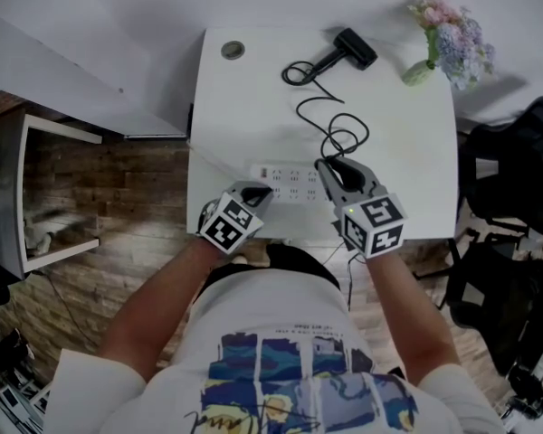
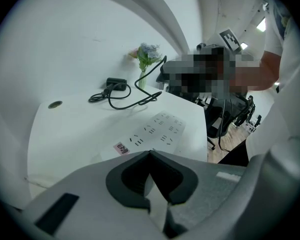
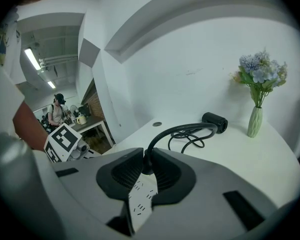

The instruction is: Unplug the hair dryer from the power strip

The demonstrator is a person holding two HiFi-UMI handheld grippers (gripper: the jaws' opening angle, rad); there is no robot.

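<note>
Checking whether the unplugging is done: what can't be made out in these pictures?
Prongs of the plug: the right gripper hides them, right gripper view and head view.
Print on the power strip label: too small, left gripper view.
Strip's left end: covered by the left gripper, head view.

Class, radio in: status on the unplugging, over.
Left gripper shut at power strip end. Right gripper shut on plug, cord trailing to hair dryer. Nothing blocking.

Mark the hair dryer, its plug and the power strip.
hair dryer (image 1: 356, 48), head view, on its black barrel.
plug (image 3: 146, 161), right gripper view, on its black body.
power strip (image 1: 290, 182), head view, on its socket face.
</note>
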